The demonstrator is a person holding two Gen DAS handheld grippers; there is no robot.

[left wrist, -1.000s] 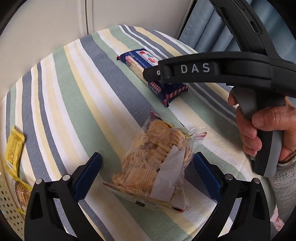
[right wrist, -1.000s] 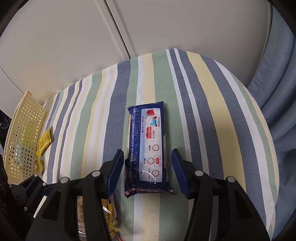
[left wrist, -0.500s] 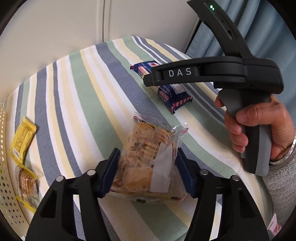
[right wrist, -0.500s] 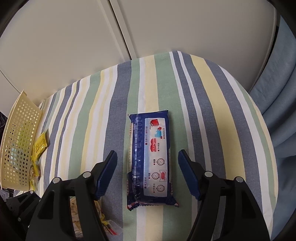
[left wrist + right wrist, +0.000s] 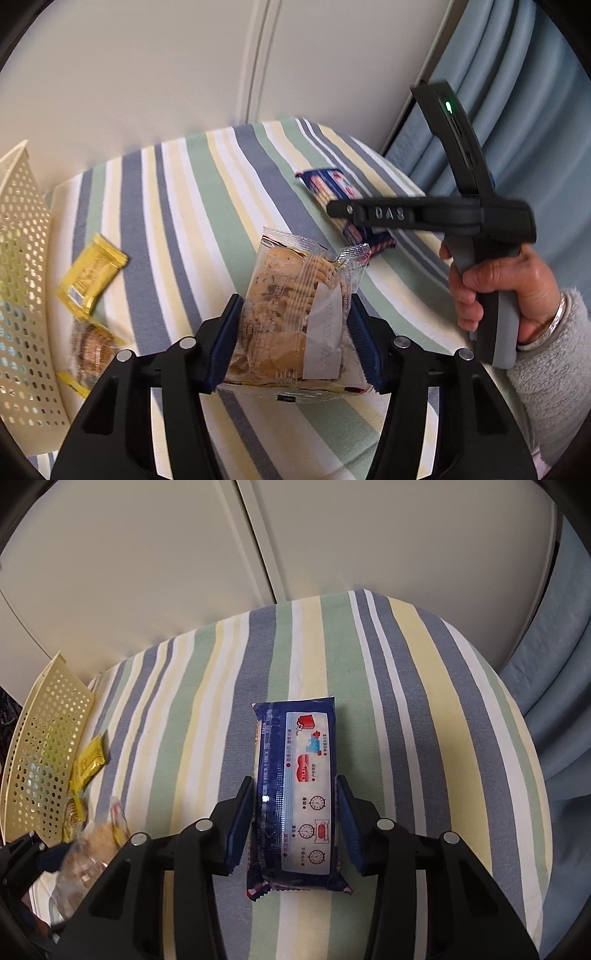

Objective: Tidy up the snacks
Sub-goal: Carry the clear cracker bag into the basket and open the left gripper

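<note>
A clear plastic bag of round biscuits (image 5: pixel 291 314) is clamped above the striped tablecloth (image 5: pixel 192 206) by the left gripper (image 5: pixel 293 339), while a dark blue cracker packet (image 5: pixel 295 797) lying on it is pinched by the right gripper (image 5: pixel 295 827).

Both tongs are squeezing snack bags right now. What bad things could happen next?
1. The left tongs pinch the clear cookie bag by its sides; too much squeeze could crumble the cookies.
2. The right tongs hug only the near end of the long blue packet, so it might droop or slip when lifted.
3. The yellow packets lie beside the cream basket; a swinging bag might knock them.
</note>
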